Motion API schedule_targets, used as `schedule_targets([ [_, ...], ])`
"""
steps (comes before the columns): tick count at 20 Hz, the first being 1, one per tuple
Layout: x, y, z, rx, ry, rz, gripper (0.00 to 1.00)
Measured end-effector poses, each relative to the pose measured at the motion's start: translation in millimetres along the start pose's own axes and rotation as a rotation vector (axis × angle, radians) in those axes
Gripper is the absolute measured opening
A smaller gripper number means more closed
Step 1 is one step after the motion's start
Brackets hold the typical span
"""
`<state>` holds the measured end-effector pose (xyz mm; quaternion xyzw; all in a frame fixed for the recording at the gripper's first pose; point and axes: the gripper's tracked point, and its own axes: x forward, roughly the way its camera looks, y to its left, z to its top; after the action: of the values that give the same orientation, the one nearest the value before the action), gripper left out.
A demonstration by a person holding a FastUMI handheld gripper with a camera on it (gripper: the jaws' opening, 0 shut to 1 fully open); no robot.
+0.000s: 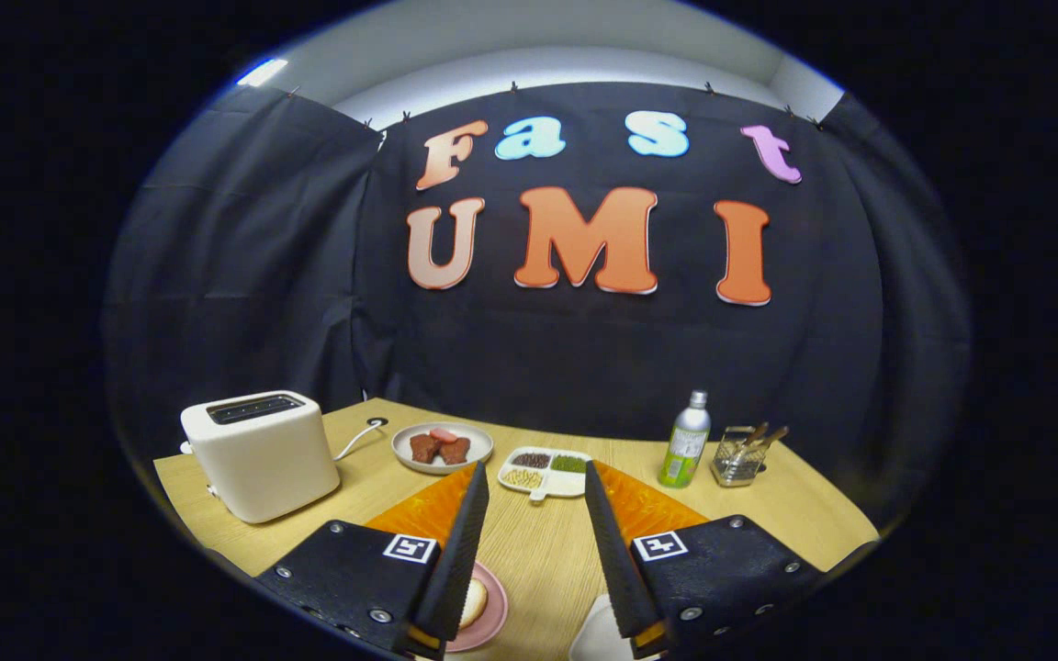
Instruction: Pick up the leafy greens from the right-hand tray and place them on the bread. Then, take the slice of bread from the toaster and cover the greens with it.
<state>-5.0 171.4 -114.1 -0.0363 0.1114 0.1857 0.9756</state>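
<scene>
Gripper (534, 551) hangs above the tabletop's (547, 542) near edge w/ fingers spread wide, nothing between them but bare wood. Key relation: the task's things sit low and close, under the fingers, not ahead. Pink plate (490, 613) w/ a pale bread slice (472, 601) lies just below and beside the left finger, partly hidden by it. A white tray corner (598, 633) peeks out under the right finger, at the near edge; prob. the right-hand tray, but the greens themselves can't be made out, so their long axis can't be told. Toaster (258, 454) stands at the left edge, well apart from the fingers, slot on top facing up; whether bread sits in the slot can't be told. Beyond the fingers, toward the far edge: meat plate (442, 447), divided dish (547, 471), green bottle (686, 441), clear holder (738, 456); none are task items. Judgement: first move needs a dip down and to the right, toward that tray, w/ fingers kept open.
</scene>
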Motion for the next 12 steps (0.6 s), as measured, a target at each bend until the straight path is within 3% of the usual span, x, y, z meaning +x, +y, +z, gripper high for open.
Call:
schedule_targets([
  [5, -12, 2, 43, -0.001, -0.115, -0.025, 0.78],
  [12, -20, 2, 64, 0.013, -0.160, -0.069, 0.89],
])
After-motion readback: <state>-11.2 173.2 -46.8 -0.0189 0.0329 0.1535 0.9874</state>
